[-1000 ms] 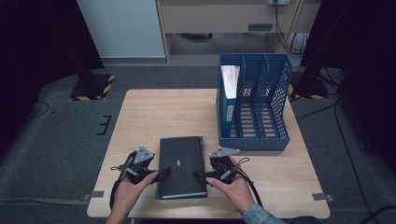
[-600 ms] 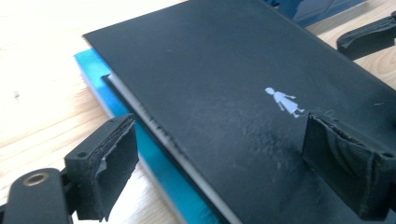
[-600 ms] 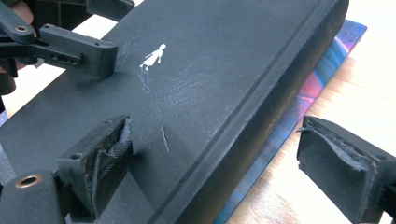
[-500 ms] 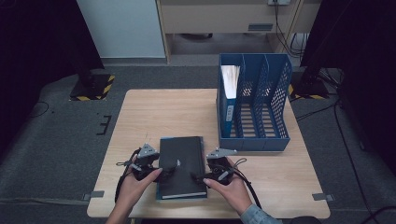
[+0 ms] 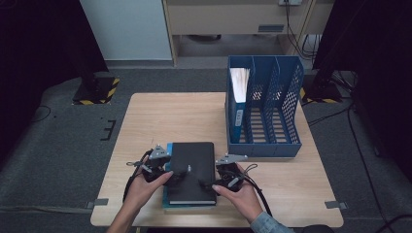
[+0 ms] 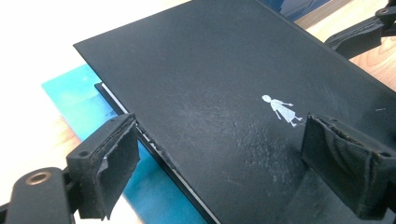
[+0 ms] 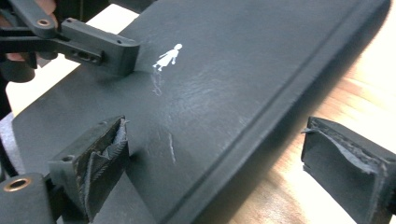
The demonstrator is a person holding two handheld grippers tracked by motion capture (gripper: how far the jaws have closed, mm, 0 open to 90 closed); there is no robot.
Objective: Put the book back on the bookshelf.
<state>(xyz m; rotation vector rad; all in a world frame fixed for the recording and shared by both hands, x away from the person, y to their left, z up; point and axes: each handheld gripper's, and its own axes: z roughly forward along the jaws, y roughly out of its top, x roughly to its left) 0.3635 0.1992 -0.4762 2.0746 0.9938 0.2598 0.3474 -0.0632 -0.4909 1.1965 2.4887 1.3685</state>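
A black book with a small white figure on its cover lies on a teal book near the table's front edge. My left gripper reaches over the black book's left edge. In the left gripper view that gripper has one pad above the teal book and one above the black cover. My right gripper straddles the right edge; in its own view the gripper has one pad over the cover and one over the wood. Both pairs of jaws have just been opening and press on nothing.
A blue file rack stands at the back right of the wooden table, with a blue binder of white papers in its left slot. Dark floor surrounds the table. The left gripper's jaw shows far off in the right gripper view.
My left hand has slid to the right, bringing its jaws over the black book's left edge. The right hand has kept still. Both books lie as before.
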